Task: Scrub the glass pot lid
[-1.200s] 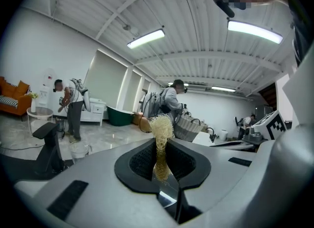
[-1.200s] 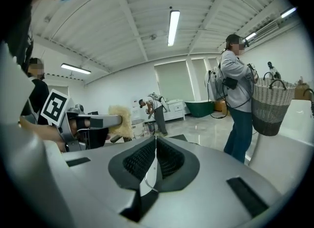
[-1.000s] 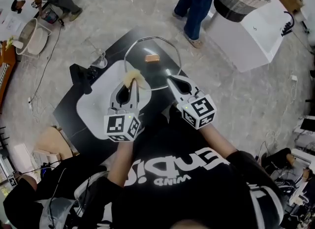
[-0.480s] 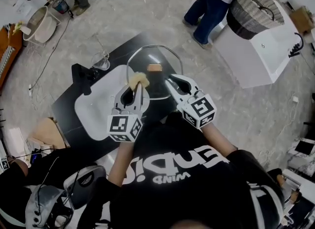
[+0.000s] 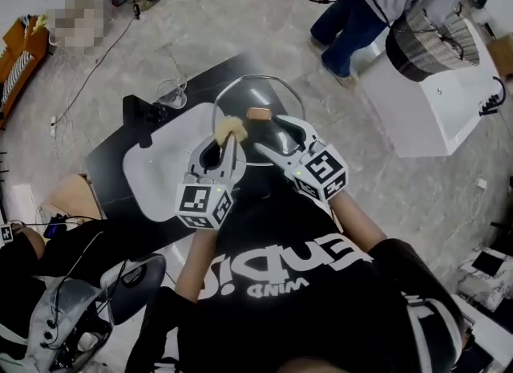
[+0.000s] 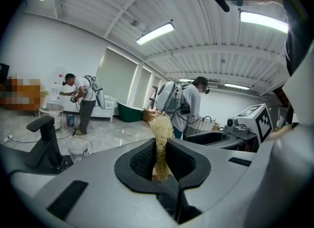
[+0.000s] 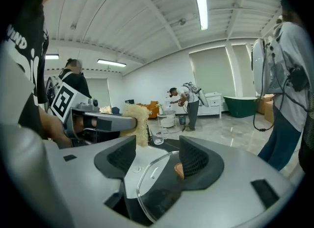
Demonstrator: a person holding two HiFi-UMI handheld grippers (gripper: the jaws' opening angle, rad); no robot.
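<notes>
Left gripper (image 5: 226, 143): jaws clamped on a yellow mesh scrubber (image 5: 232, 128). Its tuft sticks out past the tips, above the lid's near edge. We cannot tell whether it touches the glass.
Right gripper (image 5: 271, 135): jaws wide apart and just been opening. The lid's rim lies between them, with the pads not pressing it.
Glass lid (image 5: 244, 95): lying on the black desk (image 5: 108, 172), one side lapping over the white tray (image 5: 156, 177), brown knob (image 5: 258, 113) facing up.
Beyond: a clear cup (image 5: 171, 94) and a black tap (image 5: 138, 119) at the tray's far left. A person (image 5: 353, 10) stands past the desk.
Risk one: we judge the lid unheld, so a push from the scrubber could skate it toward the desk's far edge.
Risk two: resting partly on the tray, it may rock under pressure and knock its rim.
Risk three: if the right jaws close off-centre, they may catch only bare glass and slip.
Count: two grippers, one scrubber, one lid, one knob, one tray, one cup, one tap.
</notes>
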